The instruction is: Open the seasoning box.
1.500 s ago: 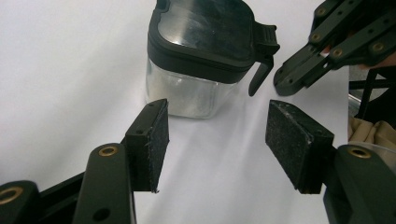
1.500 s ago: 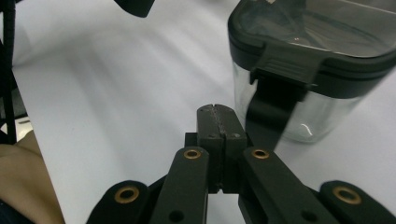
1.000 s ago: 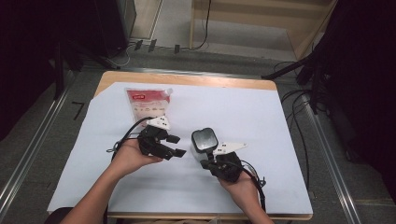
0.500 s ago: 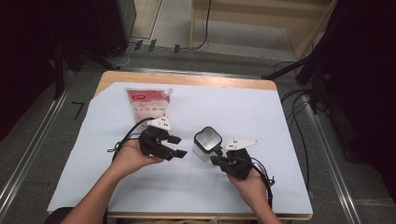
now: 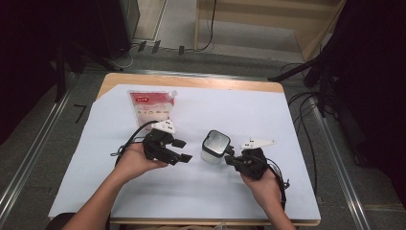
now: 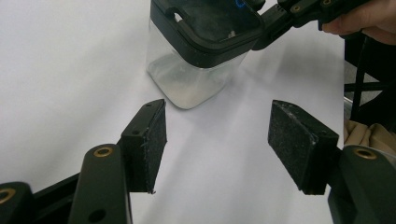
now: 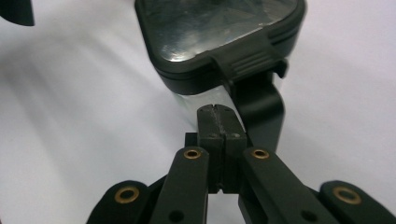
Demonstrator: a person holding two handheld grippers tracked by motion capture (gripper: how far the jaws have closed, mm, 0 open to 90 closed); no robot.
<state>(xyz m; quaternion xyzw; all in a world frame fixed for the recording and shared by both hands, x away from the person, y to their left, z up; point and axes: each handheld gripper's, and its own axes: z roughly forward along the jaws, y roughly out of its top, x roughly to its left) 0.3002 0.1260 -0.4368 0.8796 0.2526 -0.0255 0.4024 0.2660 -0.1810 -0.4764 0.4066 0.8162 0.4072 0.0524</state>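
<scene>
Near the middle of the white-covered tabletop (image 5: 287, 143), my right tongs (image 5: 229, 159) have carried the clear jar (image 5: 214, 147) a little rightward since a second ago, pressed together on its black lid's flap. My left tongs (image 5: 183, 150) stay put, spread, having just opened slightly, empty, pointing at the jar. It looks empty; a red pouch (image 5: 149, 106) lies behind.

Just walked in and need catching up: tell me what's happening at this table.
A person works two handheld grippers over a white-covered table. The right gripper, jaws shut, is at the black-lidded clear plastic container, by its lid latch. The left gripper faces the container with jaws open. A red-and-white pouch lies farther back.
</scene>
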